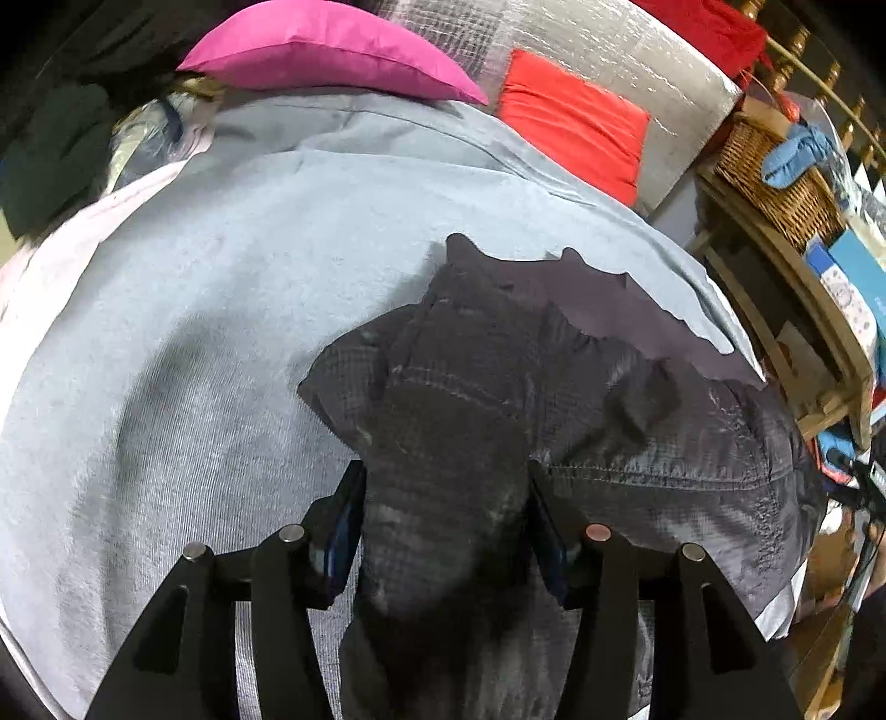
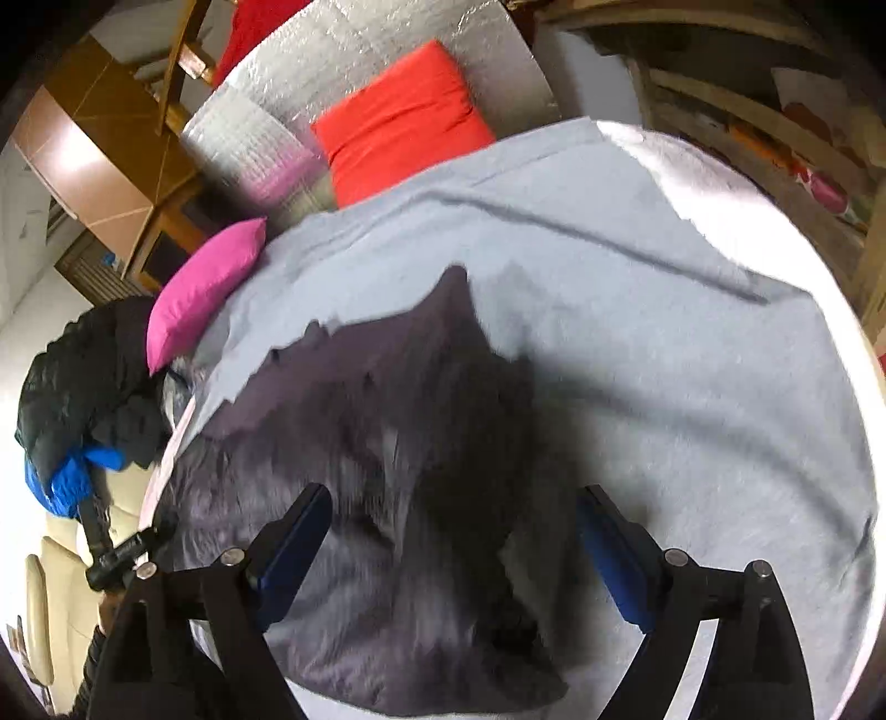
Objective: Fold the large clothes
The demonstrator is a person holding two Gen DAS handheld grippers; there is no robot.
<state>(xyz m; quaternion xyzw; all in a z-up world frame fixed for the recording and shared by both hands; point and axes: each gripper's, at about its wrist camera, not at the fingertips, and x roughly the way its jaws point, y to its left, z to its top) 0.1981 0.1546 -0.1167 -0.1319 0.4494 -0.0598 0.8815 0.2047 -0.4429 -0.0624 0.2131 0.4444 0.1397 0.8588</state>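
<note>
The dark grey garment point(image 1: 498, 399) lies crumpled on the light grey sheet point(image 1: 194, 332) of the bed, near the pink pillow point(image 1: 332, 50). A bunch of it stands between the half-open jaws of the left gripper point(image 1: 446, 498). The right gripper point(image 2: 454, 531) stands wide above the cloth, gripping nothing.

Left wrist view: close above the grey bedspread point(image 1: 194, 343), angled down along the fingers toward the pink cushion point(image 1: 326, 52). Right wrist view: equally close over the same bedspread point(image 2: 664, 343), tilted down, pink cushion point(image 2: 205, 282) far left. Shared by both: bedspread, dark garment point(image 1: 454, 421) point(image 2: 387, 498), pink cushion, red cushion point(image 1: 570, 122) point(image 2: 398, 119).
</note>
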